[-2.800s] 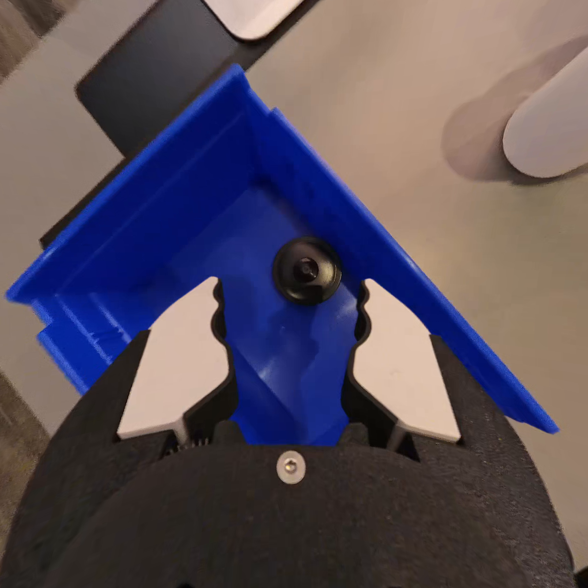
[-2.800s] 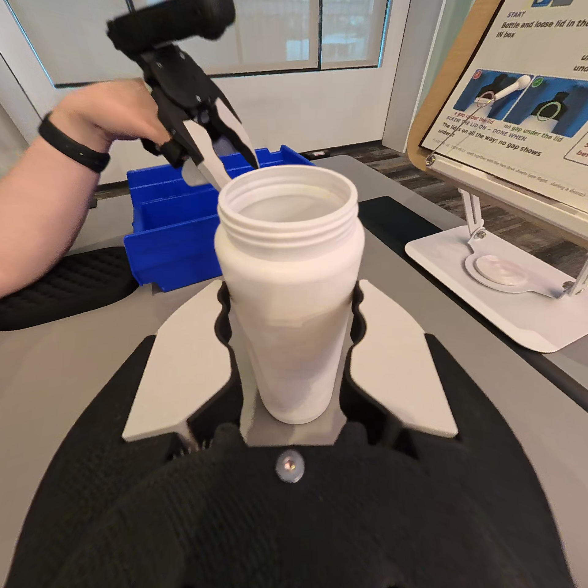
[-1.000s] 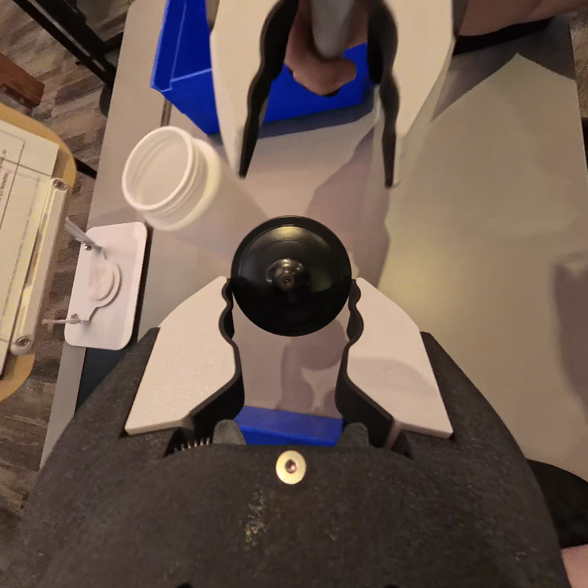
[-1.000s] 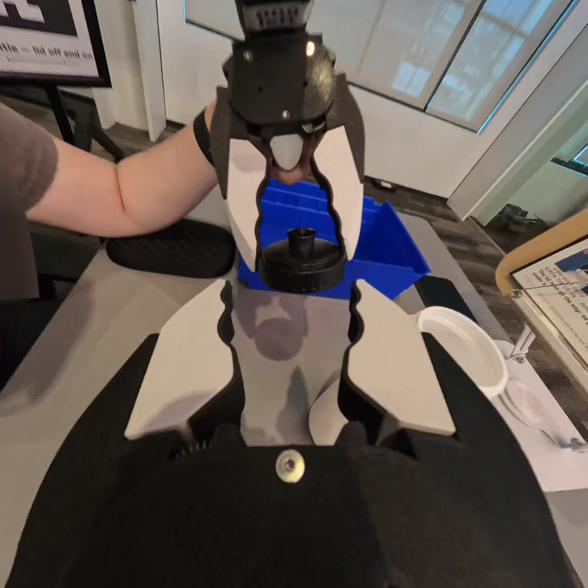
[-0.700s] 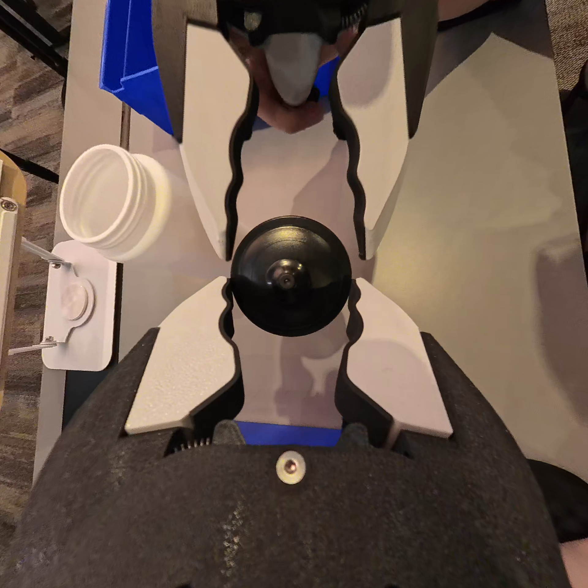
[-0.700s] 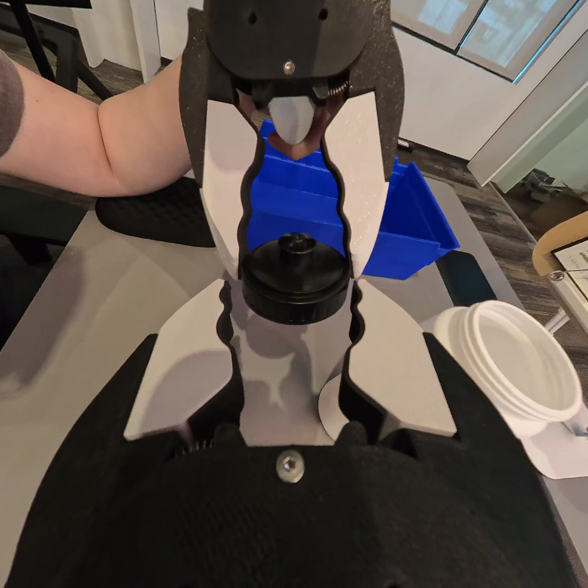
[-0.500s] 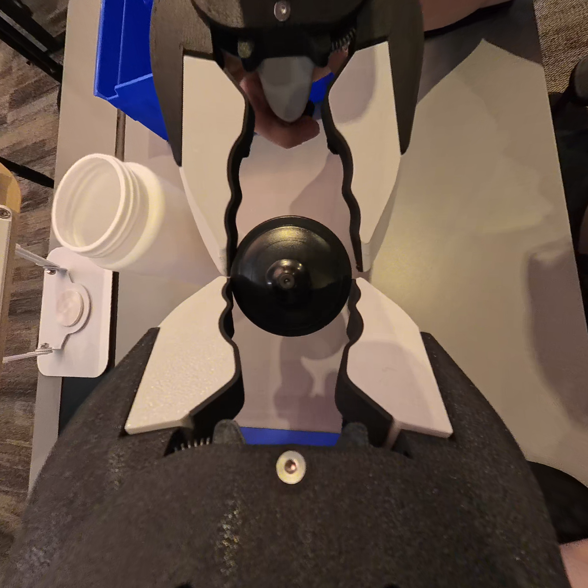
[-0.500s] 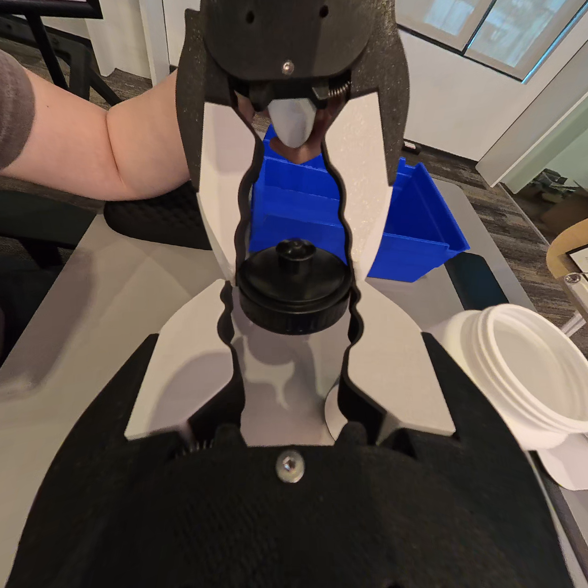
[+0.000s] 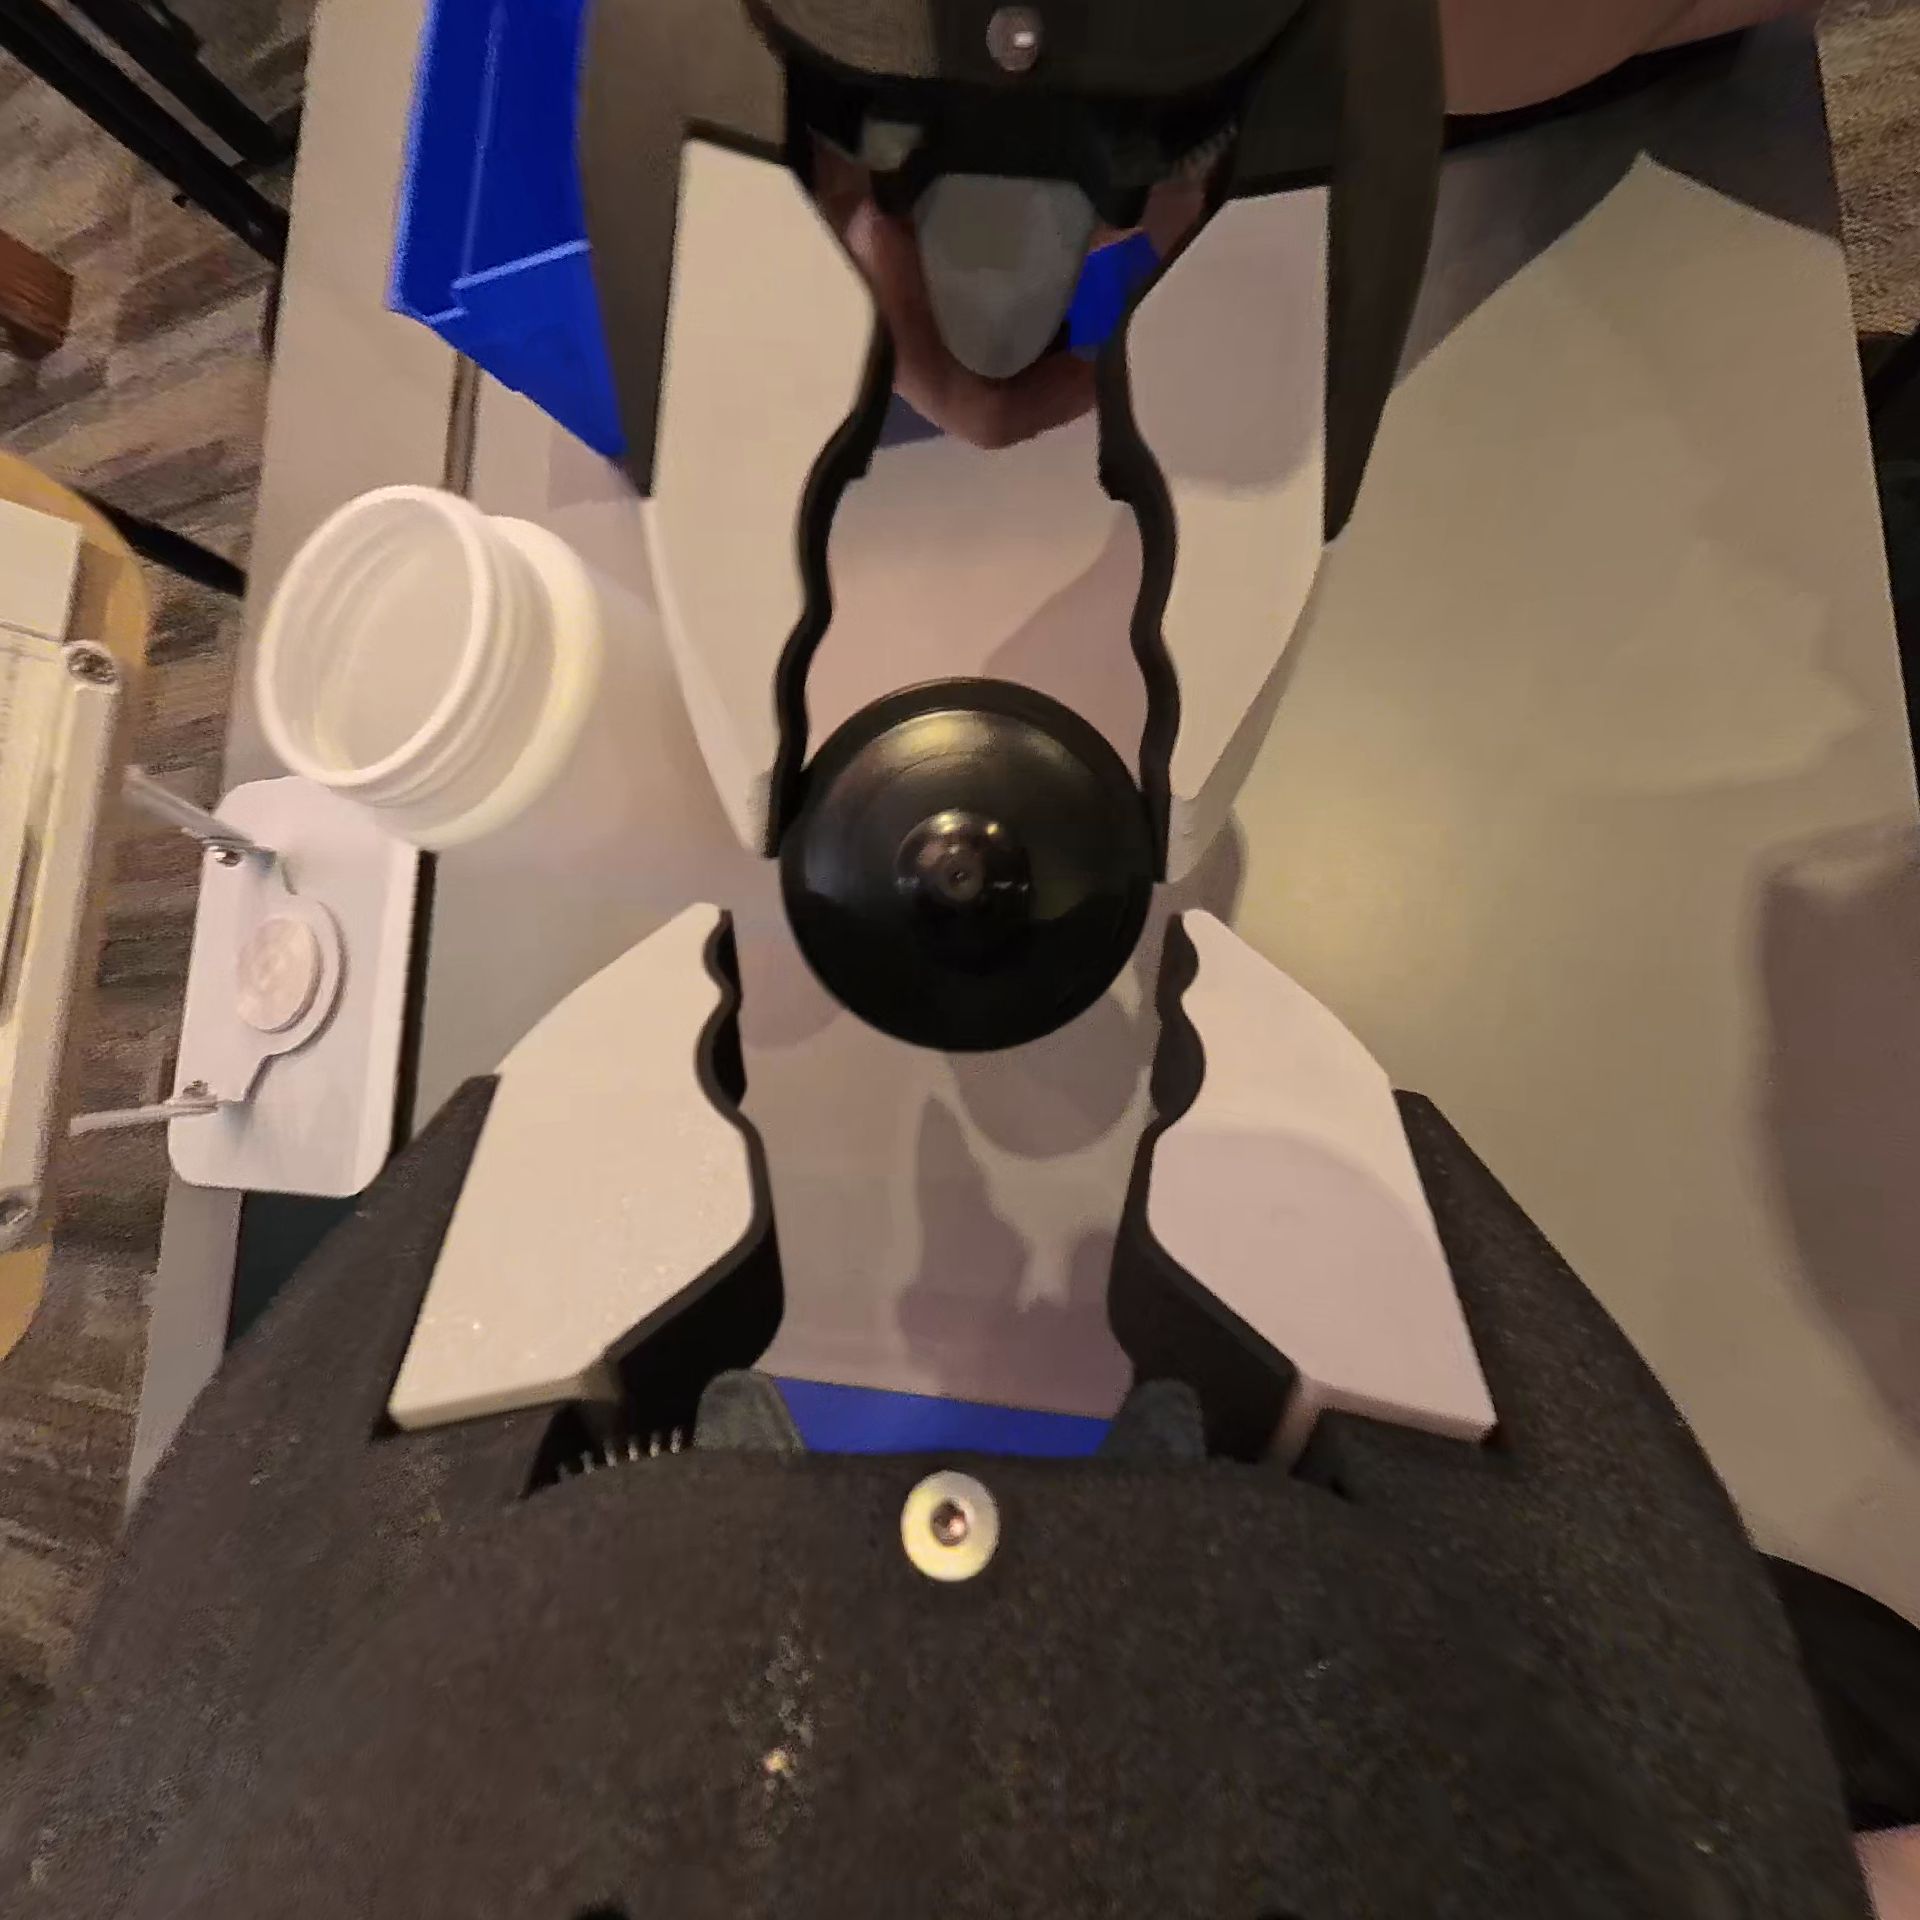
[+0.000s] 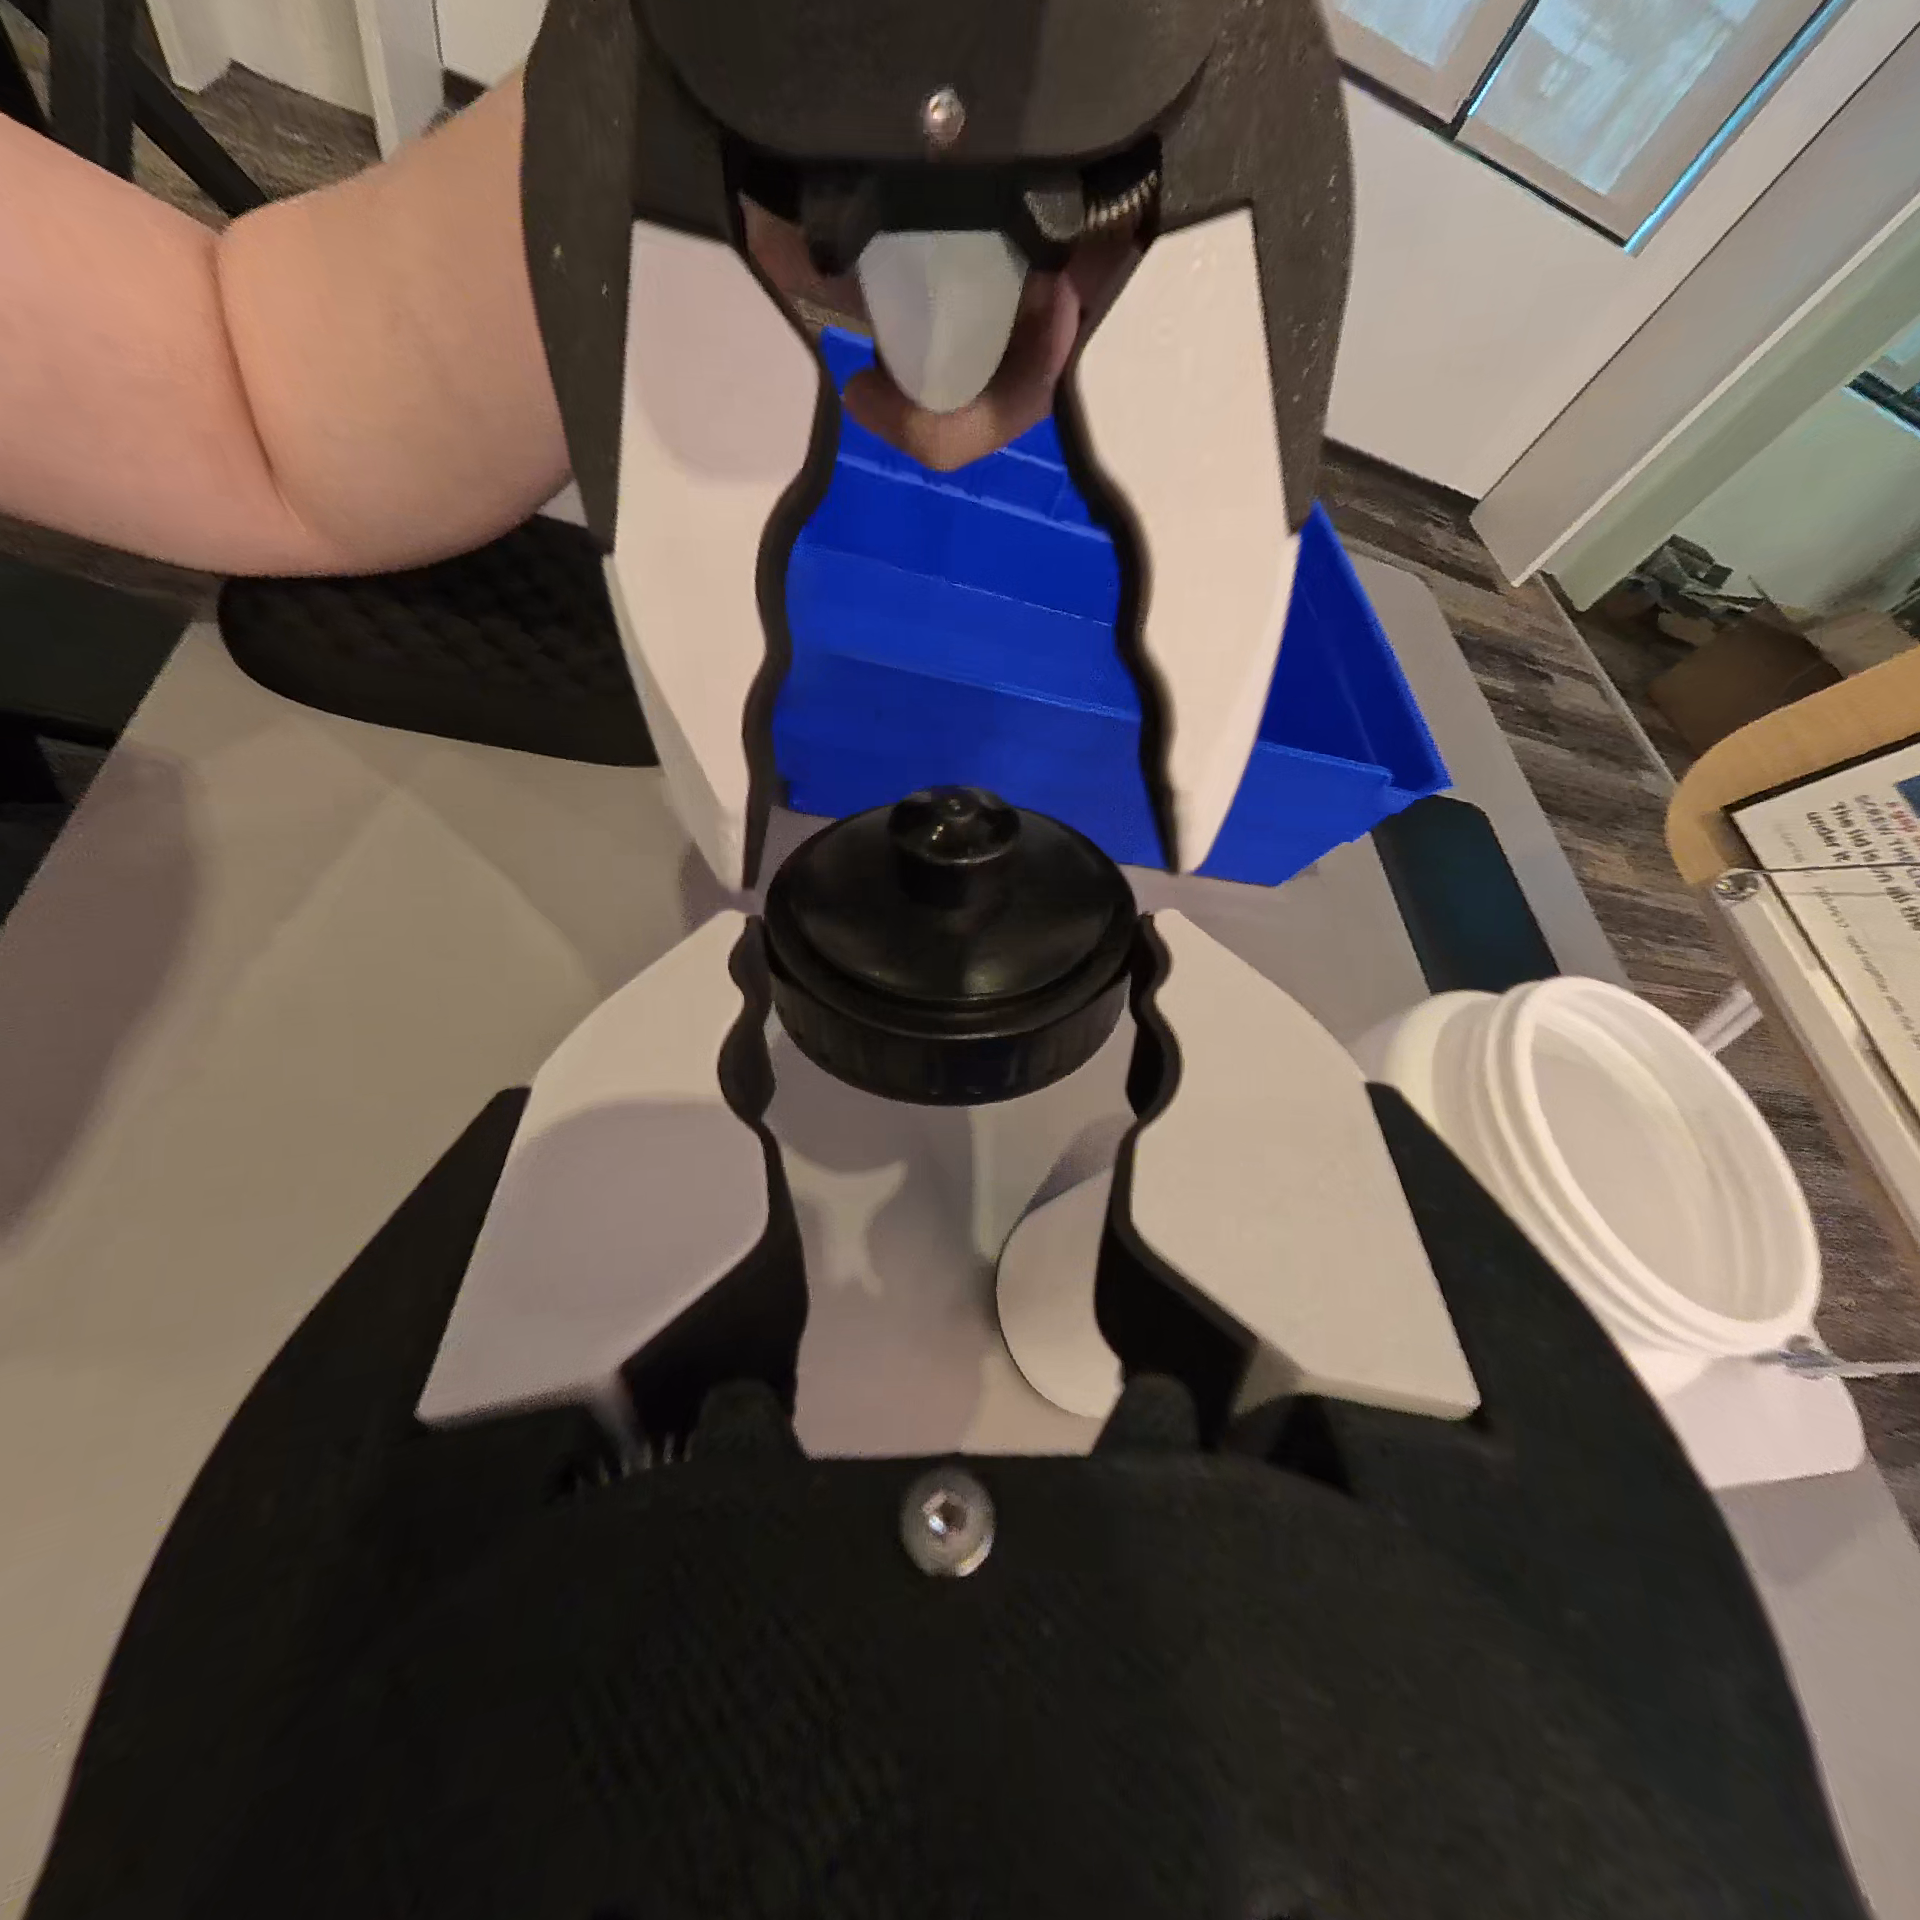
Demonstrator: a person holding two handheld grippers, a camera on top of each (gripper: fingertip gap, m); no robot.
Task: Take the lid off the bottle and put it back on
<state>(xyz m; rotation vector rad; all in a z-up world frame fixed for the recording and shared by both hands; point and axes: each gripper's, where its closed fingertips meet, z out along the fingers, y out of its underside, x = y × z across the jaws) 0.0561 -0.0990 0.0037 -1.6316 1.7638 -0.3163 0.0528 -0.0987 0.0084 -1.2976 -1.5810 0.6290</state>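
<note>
Black lid (image 9: 966,862): off the bottle, held in the air above the table between the two grippers, which face each other; round, ribbed around its skirt, with a small spout knob on the middle of its top
Right gripper (image 10: 940,935): its two fingers are closed against opposite sides of the lid's rim, gripping it
Left gripper (image 9: 945,920): fingers spread a little wider than the lid, with a thin gap showing on each side, so they do not pinch it
White bottle (image 9: 416,665): stands on the table off to the side of both grippers, apart from the lid, its wide mouth open and the threaded neck bare
Table edge: the bottle sits near the long edge of the grey table (image 9: 1558,727), just beside a white bracket plate (image 9: 301,997) that sits at that edge; carpeted floor lies past it
Far end: a blue bin (image 10: 935,644) stands behind the lid, with a black mesh pad (image 10: 436,644) next to it under the person's forearm (image 10: 312,364)
Open room: the tabletop on the side away from the bottle is bare, and so is the strip under the lid, crossed only by shadows
Beyond the bottle: a wooden board (image 10: 1766,769) bearing a printed sheet
</note>
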